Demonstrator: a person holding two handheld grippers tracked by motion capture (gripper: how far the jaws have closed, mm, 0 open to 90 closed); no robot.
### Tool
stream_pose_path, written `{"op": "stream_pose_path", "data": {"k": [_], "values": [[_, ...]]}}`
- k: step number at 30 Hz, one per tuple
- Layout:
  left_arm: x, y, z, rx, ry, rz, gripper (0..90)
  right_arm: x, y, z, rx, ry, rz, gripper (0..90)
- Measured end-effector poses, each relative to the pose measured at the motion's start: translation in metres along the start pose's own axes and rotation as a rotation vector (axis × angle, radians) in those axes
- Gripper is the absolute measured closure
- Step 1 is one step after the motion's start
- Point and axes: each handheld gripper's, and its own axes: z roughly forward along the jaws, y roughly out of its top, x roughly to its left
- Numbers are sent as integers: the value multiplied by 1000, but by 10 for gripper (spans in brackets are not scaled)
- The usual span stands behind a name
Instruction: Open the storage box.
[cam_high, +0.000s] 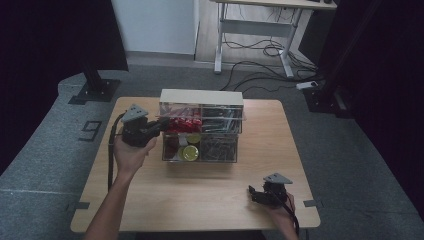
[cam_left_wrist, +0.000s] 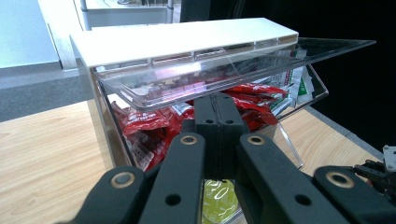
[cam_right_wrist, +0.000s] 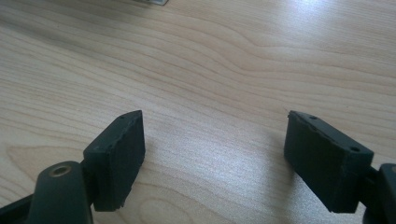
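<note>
The right tongs (cam_high: 256, 194) rest on the wooden counter (cam_high: 210, 195) at about five o'clock, near its front edge, held from behind by the right hand (cam_high: 282, 210). In the right gripper view the jaws stand wide apart over bare wood grain, with nothing between them.

Farther in, at about nine o'clock from the counter's middle, the left hand (cam_high: 129, 152) holds the left tongs (cam_high: 162, 125) level, pointing toward three o'clock into the clear organiser box (cam_high: 201, 125). In the left gripper view the jaws are pressed together — their tip sits just under the raised clear lid (cam_left_wrist: 233, 70) and among the red sachets (cam_left_wrist: 144, 123); whether a sachet is pinched between them cannot be told.

The organiser box stands at the counter's centre, toward twelve o'clock, well in from every edge. Its upper left compartment is piled with red sachets, and the white top panel (cam_left_wrist: 182, 39) sits above the tilted lid. The upper right compartment holds dark packets (cam_high: 220, 122) that are hard to make out; in the left gripper view white-and-green wrappers (cam_left_wrist: 301, 86) show at that side. Below, the front left compartment holds yellow-green round packs (cam_high: 190, 152), and the front right one holds dark, thin pieces (cam_high: 218, 149) too small to name.

Bare counter lies open between the box and the front edge — a broad stretch from six to eight o'clock. Strips also lie free at three and nine o'clock beside the box. Beyond the counter's far edge, grey floor (cam_high: 150, 75) and a desk frame with cables (cam_high: 260, 50) show at twelve o'clock.
</note>
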Motion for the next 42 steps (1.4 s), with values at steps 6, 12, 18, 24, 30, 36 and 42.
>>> {"op": "stream_pose_path", "data": {"k": [6, 12, 18, 24, 30, 36, 42], "values": [[1, 8, -1, 13, -8, -3, 900, 0, 0, 0, 0, 0, -1, 209], [3, 12, -1, 12, -16, -7, 900, 0, 0, 0, -1, 0, -1, 209], [4, 13, -1, 2, -22, -12, 900, 0, 0, 0, -1, -1, -1, 209], [4, 16, -1, -2, -19, -7, 900, 0, 0, 0, -1, 0, -1, 209], [5, 18, -1, 0, -22, -8, 900, 0, 0, 0, -1, -1, -1, 209], [5, 21, -1, 4, -20, -7, 900, 0, 0, 0, -1, -1, -2, 209], [5, 24, -1, 6, -21, -11, 900, 0, 0, 0, -1, -1, -2, 209]]}}
